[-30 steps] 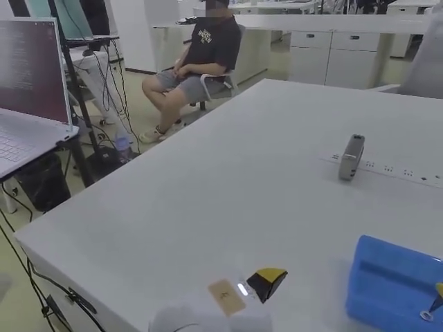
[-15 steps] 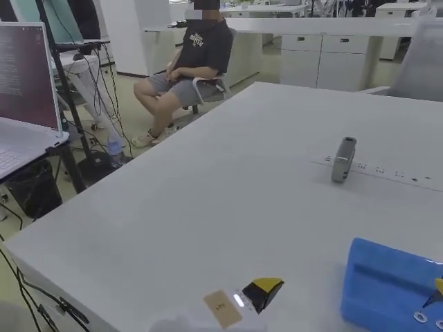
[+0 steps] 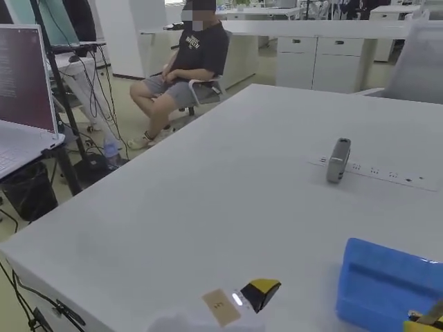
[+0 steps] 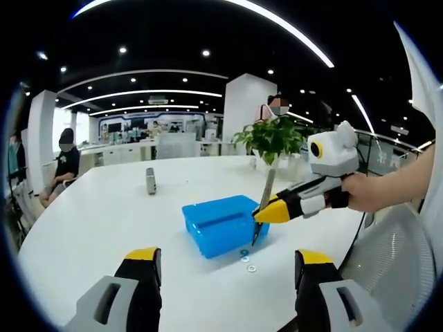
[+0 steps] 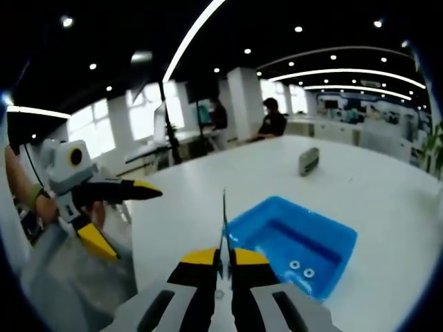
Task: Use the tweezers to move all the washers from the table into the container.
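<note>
Right tongs (image 5: 223,257) clamped on slim metal tweezers (image 5: 223,221); left tongs (image 4: 228,254) spread, empty. Steel washers (image 4: 251,267) on white bench (image 4: 104,228) beside blue plastic container (image 4: 225,238). Risk: slanted pinch flicking washer away.

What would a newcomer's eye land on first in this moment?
The bright blue container on the white table, with the right gripper holding tweezers tip-down at one corner. Then the left gripper, jaws wide apart, low in the left gripper view.

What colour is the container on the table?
Bright blue. The container shows best in the left gripper view.
</note>
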Tool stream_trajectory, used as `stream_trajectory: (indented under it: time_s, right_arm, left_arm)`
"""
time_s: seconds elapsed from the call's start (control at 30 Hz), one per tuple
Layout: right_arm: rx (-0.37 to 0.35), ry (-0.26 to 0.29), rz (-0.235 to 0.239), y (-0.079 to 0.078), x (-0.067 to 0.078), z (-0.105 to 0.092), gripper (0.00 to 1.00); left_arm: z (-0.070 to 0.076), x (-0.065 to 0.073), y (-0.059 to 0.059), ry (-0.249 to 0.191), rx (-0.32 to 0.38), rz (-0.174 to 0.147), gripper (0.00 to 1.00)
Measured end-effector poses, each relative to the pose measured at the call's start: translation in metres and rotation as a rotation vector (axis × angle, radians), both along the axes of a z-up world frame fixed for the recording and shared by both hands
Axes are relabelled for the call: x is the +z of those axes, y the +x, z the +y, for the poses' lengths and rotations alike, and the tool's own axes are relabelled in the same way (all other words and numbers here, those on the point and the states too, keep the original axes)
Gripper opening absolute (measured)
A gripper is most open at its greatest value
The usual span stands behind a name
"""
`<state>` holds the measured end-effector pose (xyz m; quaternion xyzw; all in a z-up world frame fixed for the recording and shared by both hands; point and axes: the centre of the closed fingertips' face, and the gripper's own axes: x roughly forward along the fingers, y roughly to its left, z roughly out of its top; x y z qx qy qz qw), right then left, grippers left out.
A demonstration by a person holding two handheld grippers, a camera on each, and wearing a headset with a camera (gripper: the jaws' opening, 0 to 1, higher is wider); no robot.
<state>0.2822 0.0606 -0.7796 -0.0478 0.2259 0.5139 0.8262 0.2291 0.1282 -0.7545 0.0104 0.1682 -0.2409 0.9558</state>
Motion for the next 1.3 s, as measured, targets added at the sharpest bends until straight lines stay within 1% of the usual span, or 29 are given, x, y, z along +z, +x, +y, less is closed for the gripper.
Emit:
stream_trajectory:
  time_s: [0.1,0.2,0.33,0.5,0.63,0.7,0.77,0.9,1.07,1.1,1.2,1.3]
  right_arm:
    - [0.005,-0.002,0.023,-0.003,-0.010,0.002,0.03]
    - [0.009,-0.021,0.038,-0.005,-0.021,0.002,0.03]
    - [0.006,-0.031,0.045,-0.005,-0.028,0.001,0.03]
    - [0.004,-0.032,0.056,-0.004,-0.032,0.000,0.03]
    - [0.009,-0.033,0.052,-0.003,-0.034,0.001,0.03]
    - [0.016,-0.040,0.036,-0.002,-0.034,0.002,0.03]
    - [0.021,-0.042,0.032,-0.002,-0.034,0.003,0.04]
    - [0.034,-0.063,0.009,-0.004,-0.034,0.003,0.04]
    - [0.042,-0.067,0.003,-0.006,-0.035,0.003,0.04]
    - [0.052,-0.078,-0.014,-0.007,-0.036,0.003,0.03]
    - [0.075,-0.101,-0.042,-0.008,-0.036,0.004,0.03]
    - [0.080,-0.105,-0.043,-0.009,-0.037,0.004,0.03]
  left_arm:
    - [0.000,0.000,0.000,0.002,0.000,0.002,0.80]
    - [0.000,-0.001,0.000,0.006,-0.001,0.004,0.79]
    - [0.000,-0.002,-0.001,0.010,-0.001,0.008,0.78]
    - [0.000,-0.002,-0.001,0.011,-0.003,0.010,0.78]
    - [0.000,-0.002,0.000,0.011,-0.002,0.010,0.78]
    - [0.000,-0.003,0.000,0.013,-0.002,0.010,0.78]
    - [0.000,-0.003,-0.001,0.014,-0.004,0.012,0.78]
    - [0.000,-0.003,0.000,0.016,-0.003,0.011,0.77]
    - [0.000,-0.003,0.000,0.019,-0.003,0.011,0.77]
    - [0.000,-0.003,0.000,0.019,-0.003,0.011,0.77]
    - [0.000,-0.002,-0.001,0.016,-0.003,0.009,0.77]
    - [0.000,-0.002,-0.001,0.015,-0.003,0.008,0.77]
